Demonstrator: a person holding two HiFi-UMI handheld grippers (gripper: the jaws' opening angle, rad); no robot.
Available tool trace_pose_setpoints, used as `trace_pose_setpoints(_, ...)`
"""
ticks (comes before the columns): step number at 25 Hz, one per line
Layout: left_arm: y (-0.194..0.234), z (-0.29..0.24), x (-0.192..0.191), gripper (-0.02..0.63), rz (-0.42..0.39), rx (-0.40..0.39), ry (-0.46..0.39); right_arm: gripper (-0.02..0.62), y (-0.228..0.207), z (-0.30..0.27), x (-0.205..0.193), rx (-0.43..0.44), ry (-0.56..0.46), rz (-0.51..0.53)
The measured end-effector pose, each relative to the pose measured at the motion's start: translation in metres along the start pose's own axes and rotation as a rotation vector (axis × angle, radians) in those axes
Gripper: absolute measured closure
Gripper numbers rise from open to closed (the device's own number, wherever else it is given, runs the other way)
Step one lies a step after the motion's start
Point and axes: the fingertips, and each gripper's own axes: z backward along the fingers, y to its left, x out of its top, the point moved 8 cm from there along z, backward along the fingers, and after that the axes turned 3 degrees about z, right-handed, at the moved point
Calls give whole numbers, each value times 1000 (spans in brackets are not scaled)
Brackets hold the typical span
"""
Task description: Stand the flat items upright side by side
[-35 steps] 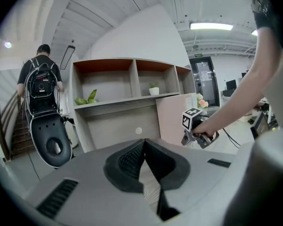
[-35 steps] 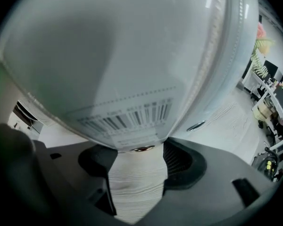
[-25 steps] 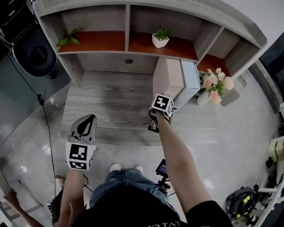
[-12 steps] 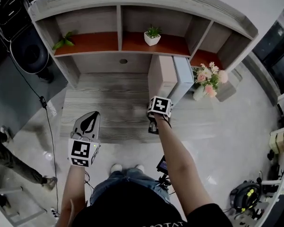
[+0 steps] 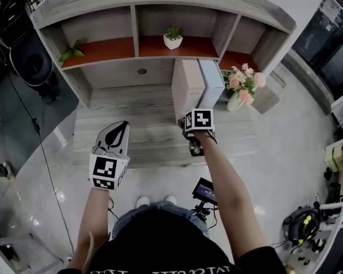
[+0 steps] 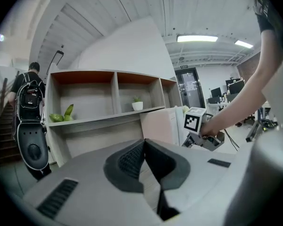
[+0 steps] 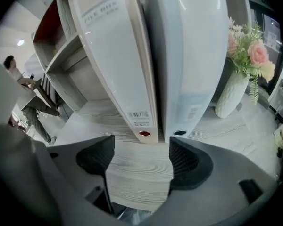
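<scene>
Left of the vase (image 5: 235, 103), two binders (image 5: 186, 87) stand upright — right gripper (image 7: 139, 163) just opened wide, empty, left gripper (image 6: 144, 149) closed, empty — a stray knock could topple them.

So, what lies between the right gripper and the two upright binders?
Only bare grey wood-grain desk top, seen in the right gripper view. The right gripper, jaws just opened and empty, faces the pale pink binder and pale blue binder.
</scene>
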Motion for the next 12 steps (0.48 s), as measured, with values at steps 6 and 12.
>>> trace_pose_setpoints(6,-12,-14,12,595,-26,-38,-19,239,-12,37,2,3,-34,45)
trace_pose_setpoints(12,-20,-17,23,595,-23,-63,-50,239,-20,78,-2,4,-102,66)
